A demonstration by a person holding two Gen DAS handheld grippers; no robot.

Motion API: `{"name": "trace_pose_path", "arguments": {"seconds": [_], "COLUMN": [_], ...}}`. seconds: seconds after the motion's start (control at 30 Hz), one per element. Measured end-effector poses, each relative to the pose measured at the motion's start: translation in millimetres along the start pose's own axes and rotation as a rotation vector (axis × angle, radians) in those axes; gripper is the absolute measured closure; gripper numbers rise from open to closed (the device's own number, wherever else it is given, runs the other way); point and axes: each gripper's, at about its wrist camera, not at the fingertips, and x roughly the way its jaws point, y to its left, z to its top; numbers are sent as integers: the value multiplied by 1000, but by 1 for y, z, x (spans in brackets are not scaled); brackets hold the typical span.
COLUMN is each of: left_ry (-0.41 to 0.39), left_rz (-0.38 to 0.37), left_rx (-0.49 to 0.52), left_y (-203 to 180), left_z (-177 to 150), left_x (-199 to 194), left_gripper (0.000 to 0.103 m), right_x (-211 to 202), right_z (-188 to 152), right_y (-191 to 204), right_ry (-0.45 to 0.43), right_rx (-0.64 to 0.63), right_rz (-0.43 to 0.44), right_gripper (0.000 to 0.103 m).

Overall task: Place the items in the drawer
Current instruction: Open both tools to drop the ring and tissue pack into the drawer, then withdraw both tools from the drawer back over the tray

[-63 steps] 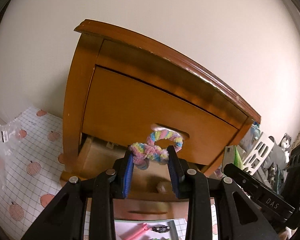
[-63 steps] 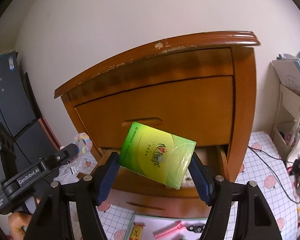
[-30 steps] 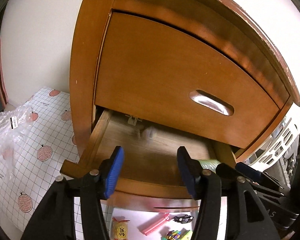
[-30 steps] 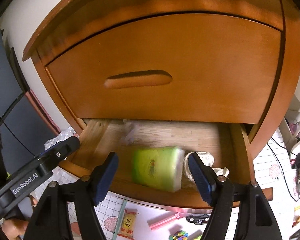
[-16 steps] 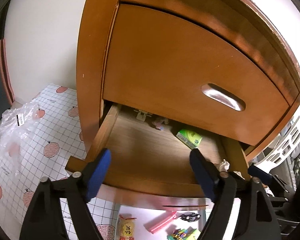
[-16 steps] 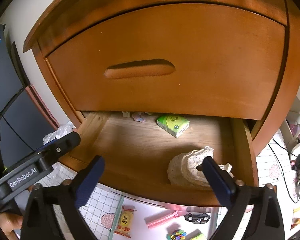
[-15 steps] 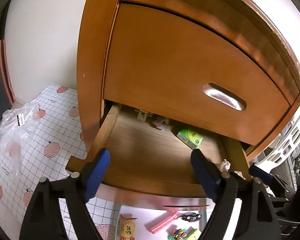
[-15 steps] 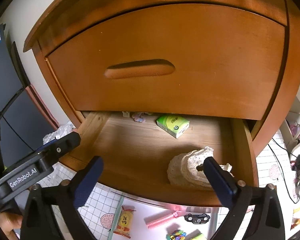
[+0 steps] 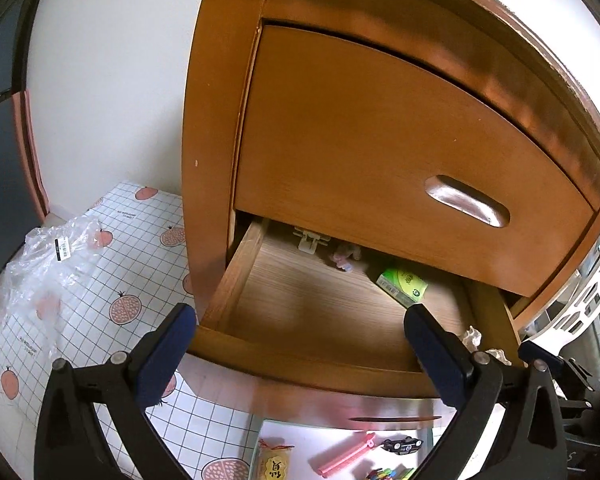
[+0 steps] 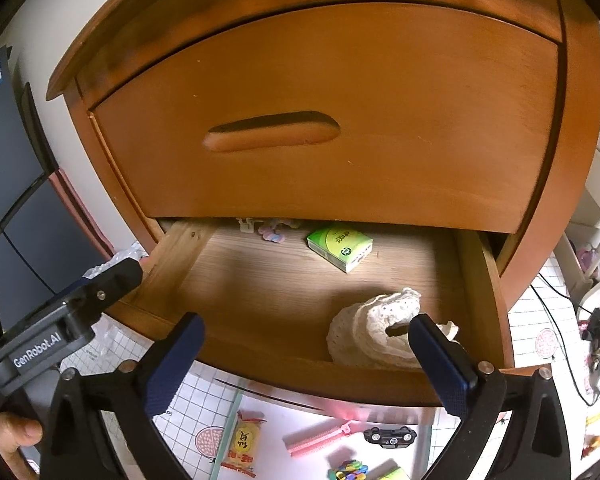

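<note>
The lower drawer (image 9: 308, 364) (image 10: 260, 364) of a brown wooden nightstand is pulled out. Inside at the back lie a green tissue pack (image 10: 340, 247) (image 9: 402, 286) and a pastel fuzzy ring (image 10: 274, 231) (image 9: 345, 256). A cream crocheted piece (image 10: 374, 330) rests at the drawer's front right. My left gripper (image 9: 300, 352) hangs open and empty in front of the drawer's front edge. My right gripper (image 10: 308, 364) is also open and empty, just before the crocheted piece.
On the floor mat below lie a snack packet (image 10: 242, 444) (image 9: 274, 464), a pink clip (image 10: 320, 438) (image 9: 346, 454), a small black toy car (image 10: 390, 436) and colourful bits (image 10: 348, 470). A clear plastic bag (image 9: 48, 264) sits left. White shelving (image 10: 592, 216) stands right. The upper drawer (image 10: 332, 128) is closed.
Both grippers let go of their items into the drawer, opened wide and drew back a little. The tissue pack and the fuzzy ring now lie at the drawer's back.
</note>
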Motion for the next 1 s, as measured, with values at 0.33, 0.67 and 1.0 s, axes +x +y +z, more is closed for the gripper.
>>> {"name": "trace_pose_path", "arguments": {"seconds": [0.33,0.67,1.0], "left_ry": [-18,-116,66], "left_rz": [-12,-97,-107], "left_rx": [7,57,-5], "left_y": [-5,-14,0], "left_z": [-4,-62,-144], "left_x": [-14,-56,-25], "left_gripper": [0,0,0], "right_x": [-10,-55,-55], "right_z": [-3,-45,-124], "right_y": [-2,-20,-60], "right_ry": [-6,-117,-72], "right_rx": [-7,9,77], "right_rz": [-7,32,20], "right_gripper": [0,0,0]}}
